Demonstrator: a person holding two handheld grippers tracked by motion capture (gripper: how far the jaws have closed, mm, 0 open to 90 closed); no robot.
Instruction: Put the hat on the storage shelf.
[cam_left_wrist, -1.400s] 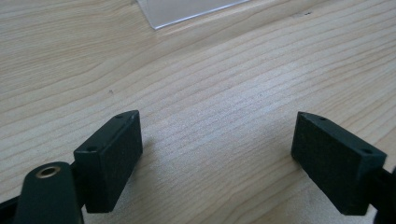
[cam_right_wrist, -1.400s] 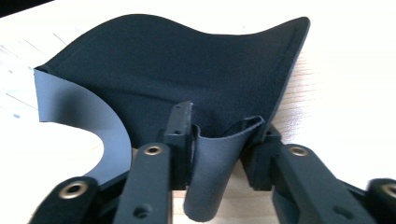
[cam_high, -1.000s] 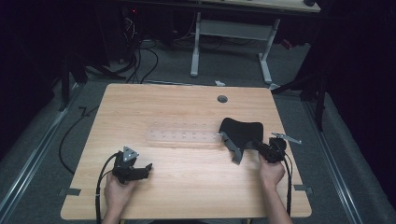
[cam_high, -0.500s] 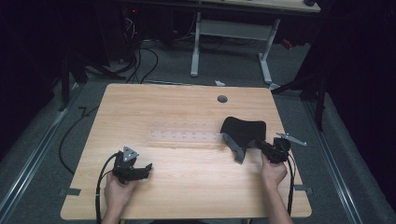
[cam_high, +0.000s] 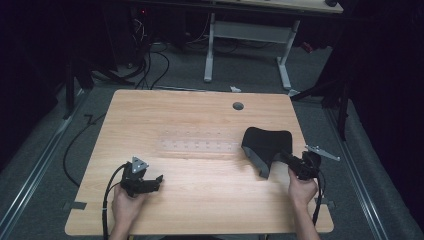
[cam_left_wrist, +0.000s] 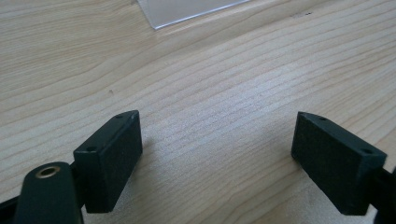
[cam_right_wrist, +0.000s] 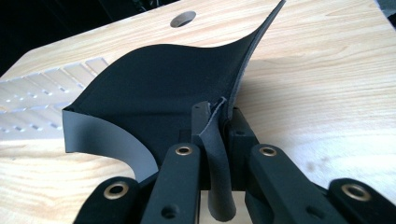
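On my left I have the left gripper (cam_high: 150, 181) low over the near left part of the counter (cam_high: 200, 115), held in the left hand (cam_high: 126, 206). Its fingers (cam_left_wrist: 109, 158) stand wide apart with nothing between them; in the left gripper view I see bare wood grain in the gap, and ahead of the fingertips, well apart from them, the near edge of a clear plastic sheet (cam_left_wrist: 187, 11) lying flat on the counter. From above, that sheet (cam_high: 200, 146) sits between my two grippers, nearer the middle of the counter.

Further right is the black mat (cam_high: 265, 145), a thin flexible pad. One edge of it is pinched in the right gripper (cam_high: 291, 161), held by the right hand (cam_high: 301, 189) near the counter's right edge. In the right gripper view I see the fingers (cam_right_wrist: 238, 128) closed tight on that edge, the material creased between them. From the fingers the mat (cam_right_wrist: 159, 88) rises and curls away, one corner lifted off the counter and its grey underside showing to the left of the fingers. Beyond the mat is the round cable hole (cam_right_wrist: 183, 18) in the counter.
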